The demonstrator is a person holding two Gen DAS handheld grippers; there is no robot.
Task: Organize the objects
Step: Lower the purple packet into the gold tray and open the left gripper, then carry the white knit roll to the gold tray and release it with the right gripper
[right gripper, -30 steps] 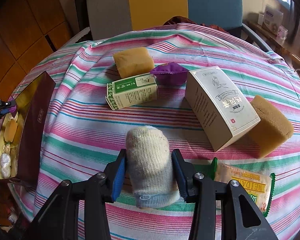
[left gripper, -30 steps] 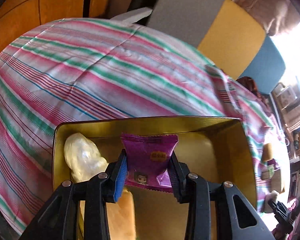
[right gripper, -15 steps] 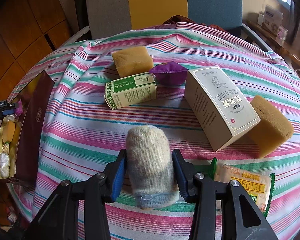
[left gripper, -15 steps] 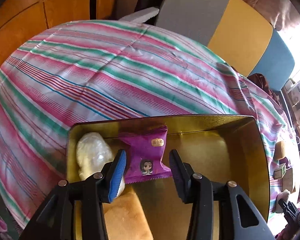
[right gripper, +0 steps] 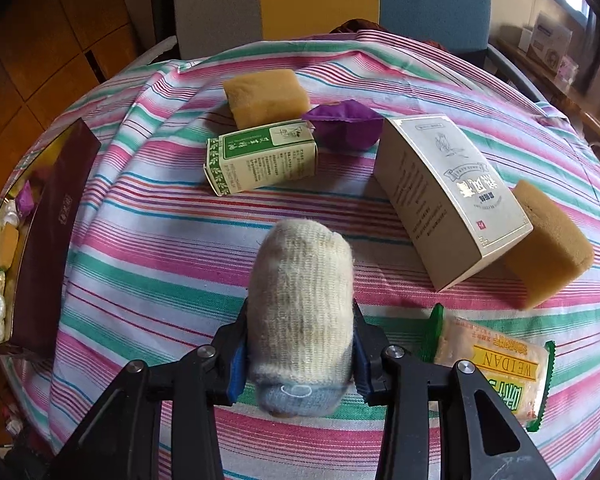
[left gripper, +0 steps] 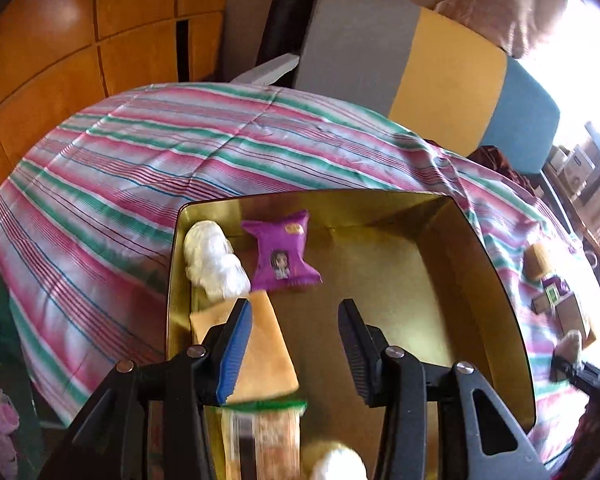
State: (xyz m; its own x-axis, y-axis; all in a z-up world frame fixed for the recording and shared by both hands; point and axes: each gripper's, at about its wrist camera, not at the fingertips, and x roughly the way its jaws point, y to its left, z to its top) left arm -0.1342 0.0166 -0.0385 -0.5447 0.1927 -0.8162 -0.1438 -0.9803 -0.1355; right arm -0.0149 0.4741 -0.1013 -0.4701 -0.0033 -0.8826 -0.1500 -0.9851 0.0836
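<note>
In the left wrist view, centre frame, the gold-lined rectangular tin box [left gripper: 480, 264] already holds the purple foil snack packet [left gripper: 283, 251], a white crinkly wrapped lump [left gripper: 212, 260] & an orange sponge block [left gripper: 260, 344]. Left gripper [left gripper: 296, 344] has just opened, nothing between its jaws. Right wrist view, lower centre: right gripper [right gripper: 300, 352] clenched on a cream knitted sock roll [right gripper: 300, 296]. Approx half done: green tea carton [right gripper: 260, 162], white tall carton [right gripper: 452, 196], sponges etc. left on the striped cloth [right gripper: 160, 248].
</note>
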